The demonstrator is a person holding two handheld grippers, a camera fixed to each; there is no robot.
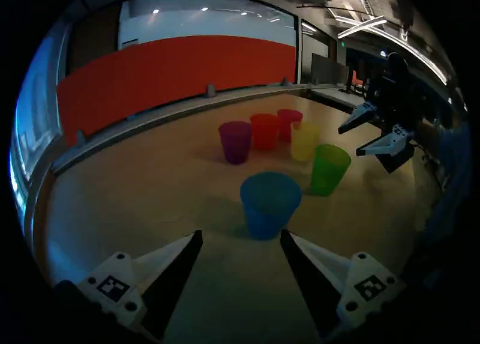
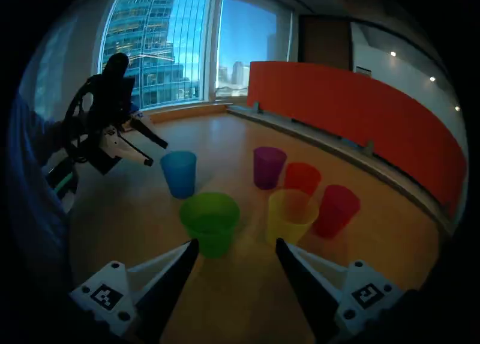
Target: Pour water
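Several plastic cups stand on a wooden table [image 1: 150, 182]. A blue cup [image 1: 270, 204] stands upright just ahead of my open left gripper [image 1: 241, 238], a little beyond its fingertips. In the right gripper view a green cup [image 2: 210, 222] sits just ahead of my open right gripper [image 2: 236, 243]. Behind it are a yellow cup [image 2: 290, 215], a purple cup [image 2: 268, 167], an orange cup [image 2: 301, 178] and a red cup [image 2: 336, 209]. The blue cup [image 2: 179, 173] stands near the left gripper [image 2: 157, 153] held farther off. The right gripper [image 1: 357, 141] appears beyond the green cup [image 1: 328, 168].
A low red partition wall [image 1: 180, 74] runs along the table's far edge [image 2: 336, 140]. Large windows [image 2: 162, 50] stand behind the left gripper. A person's blue sleeve [image 2: 30, 182] reaches in at the left. Bare tabletop [image 1: 120, 206] stretches left of the cups.
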